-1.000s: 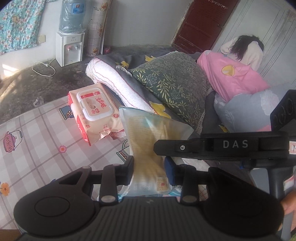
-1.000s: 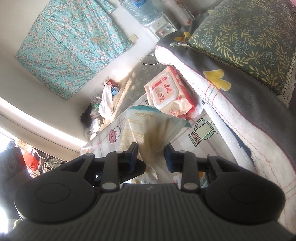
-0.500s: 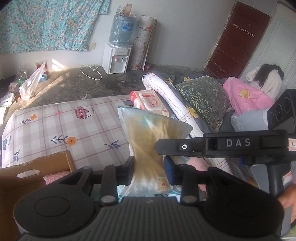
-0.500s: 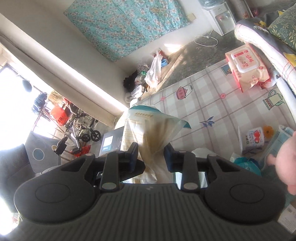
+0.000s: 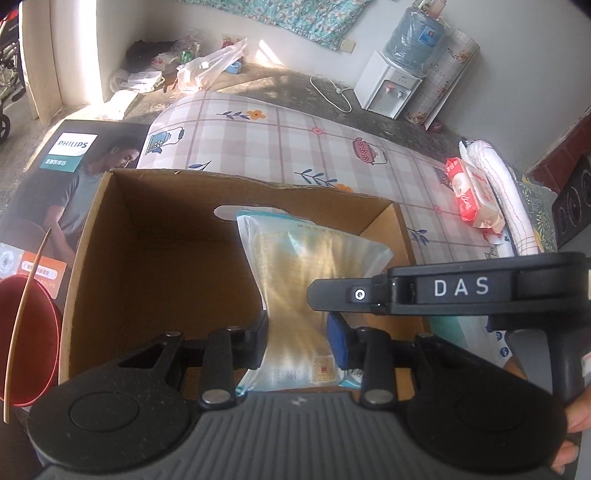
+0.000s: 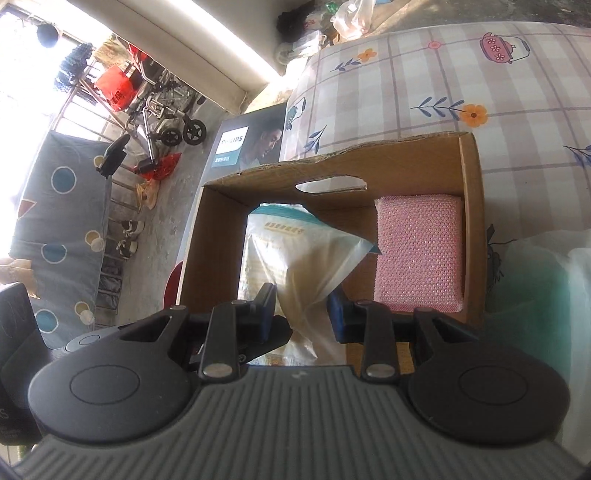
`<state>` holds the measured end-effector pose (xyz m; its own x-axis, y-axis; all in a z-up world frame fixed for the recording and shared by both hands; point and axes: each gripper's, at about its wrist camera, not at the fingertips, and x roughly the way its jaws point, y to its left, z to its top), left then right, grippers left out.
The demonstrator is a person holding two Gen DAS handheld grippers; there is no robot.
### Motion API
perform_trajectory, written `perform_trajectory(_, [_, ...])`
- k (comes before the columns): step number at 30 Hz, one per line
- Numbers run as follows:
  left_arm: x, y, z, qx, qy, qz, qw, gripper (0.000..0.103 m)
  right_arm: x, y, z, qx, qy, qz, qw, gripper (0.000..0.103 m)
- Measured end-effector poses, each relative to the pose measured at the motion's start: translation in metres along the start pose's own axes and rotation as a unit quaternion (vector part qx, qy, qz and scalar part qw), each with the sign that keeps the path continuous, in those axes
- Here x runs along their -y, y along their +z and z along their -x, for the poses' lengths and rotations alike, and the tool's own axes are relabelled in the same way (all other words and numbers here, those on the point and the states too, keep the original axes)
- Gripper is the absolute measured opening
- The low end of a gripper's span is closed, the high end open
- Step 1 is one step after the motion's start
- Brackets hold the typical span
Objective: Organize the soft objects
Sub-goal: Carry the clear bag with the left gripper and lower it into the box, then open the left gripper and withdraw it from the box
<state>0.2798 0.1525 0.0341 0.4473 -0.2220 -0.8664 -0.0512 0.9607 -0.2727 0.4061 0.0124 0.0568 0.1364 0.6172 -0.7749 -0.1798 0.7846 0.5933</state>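
The plastic pack (image 5: 314, 280) hangs over my open cardboard box (image 5: 155, 258), pinched from both sides: left gripper (image 5: 298, 343) and right gripper (image 6: 303, 310) each clamp it. A pink sponge (image 6: 419, 254) lies inside the box.

A lived-in home room: a floor mat (image 5: 332, 147) printed with teapots and flowers, a water dispenser (image 5: 388, 88) against the wall, floral cloth (image 5: 295, 14) hung above, folded bedding (image 5: 506, 199), and shoes (image 6: 129, 236) near the doorway.
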Motion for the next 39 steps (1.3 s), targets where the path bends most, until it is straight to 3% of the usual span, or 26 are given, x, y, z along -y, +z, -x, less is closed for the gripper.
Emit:
perform_trajectory(5, [-0.03,0.007,-0.041,-0.023,0.014,0.031,0.9991,0.035,0.009,0.025,-0.057,-0.032,-0.029,-0.003,0.999,0.029])
perform_trajectory(13, [-0.042,0.017,-0.089,-0.053,0.039,0.03,0.9974,0.035,0.022,0.043,-0.1,-0.057,-0.057,0.001,0.997,0.033])
perform_trajectory(22, [-0.032,0.019,-0.091,-0.063,0.061,0.003,0.9962,0.03,0.028,0.051,-0.093,-0.048,-0.041,0.002,0.998,0.037])
perform_trajectory(30, [-0.038,0.019,-0.089,-0.064,0.074,0.019,0.995,0.029,0.034,0.046,-0.113,-0.066,-0.012,-0.034,0.997,0.039])
perform_trajectory(34, [-0.042,0.019,-0.091,-0.069,0.063,0.025,0.9953,0.03,0.032,0.045,-0.109,-0.066,-0.017,-0.028,0.997,0.039])
perform_trajectory(38, [-0.04,0.02,-0.094,-0.067,0.06,0.026,0.9957,0.035,0.031,0.046,-0.095,-0.056,-0.022,-0.02,0.998,0.039])
perform_trajectory(39, [-0.039,0.02,-0.094,-0.067,0.063,0.025,0.9955,0.043,0.03,0.046,-0.091,-0.05,-0.019,-0.019,0.998,0.041])
